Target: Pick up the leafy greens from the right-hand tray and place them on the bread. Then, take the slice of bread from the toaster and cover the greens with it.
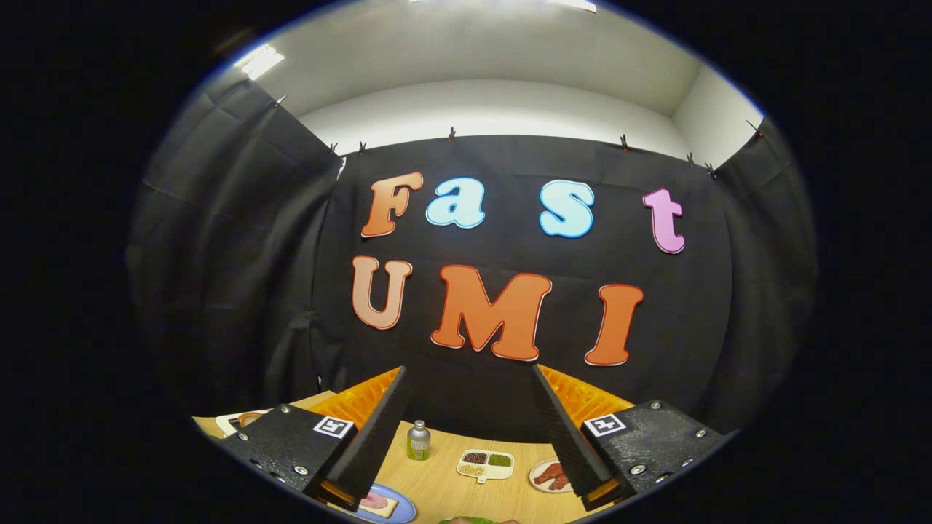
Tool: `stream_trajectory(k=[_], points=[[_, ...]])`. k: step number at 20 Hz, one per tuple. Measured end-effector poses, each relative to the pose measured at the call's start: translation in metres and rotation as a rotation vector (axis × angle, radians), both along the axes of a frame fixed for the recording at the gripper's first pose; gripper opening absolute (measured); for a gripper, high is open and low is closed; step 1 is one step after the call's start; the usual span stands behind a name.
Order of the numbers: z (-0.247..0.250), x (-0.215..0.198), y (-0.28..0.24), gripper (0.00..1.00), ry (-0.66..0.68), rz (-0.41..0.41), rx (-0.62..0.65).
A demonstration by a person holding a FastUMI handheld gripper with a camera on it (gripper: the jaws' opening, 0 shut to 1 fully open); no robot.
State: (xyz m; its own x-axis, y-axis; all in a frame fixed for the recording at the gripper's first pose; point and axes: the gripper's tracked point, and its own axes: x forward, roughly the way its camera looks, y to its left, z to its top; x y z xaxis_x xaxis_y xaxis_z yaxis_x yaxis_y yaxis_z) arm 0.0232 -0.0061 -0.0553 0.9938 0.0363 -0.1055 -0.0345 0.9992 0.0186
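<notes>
My gripper [469, 370] is open, its fingers spread wide with nothing between them, and it is held high, facing the booth's back wall. Below the fingers lies the wooden table [443, 486]. A slice of bread with a pink topping [376, 501] rests on a blue plate [406, 511] just under the left finger. A sliver of leafy greens [470, 519] shows at the nearest part of the table, between the fingers and mostly hidden.
A small bottle with greenish liquid [418, 441] stands at the table's far side. Beside it is a white divided dish of beans [486, 464], and a small plate of reddish-brown meat [551, 474] sits by the right finger. A white object [244, 420] lies far left.
</notes>
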Motion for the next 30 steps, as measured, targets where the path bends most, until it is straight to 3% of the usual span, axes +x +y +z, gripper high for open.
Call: stream_trajectory(k=[11,15,23,30], points=[[-0.087,0.003,-0.012,0.99,0.212,-0.012,0.041],[-0.153,-0.002,0.000,0.99,0.369,0.036,0.070],[-0.260,-0.025,-0.002,1.00,0.672,0.035,0.083],[-0.344,-0.067,0.005,0.99,0.968,0.066,0.085]])
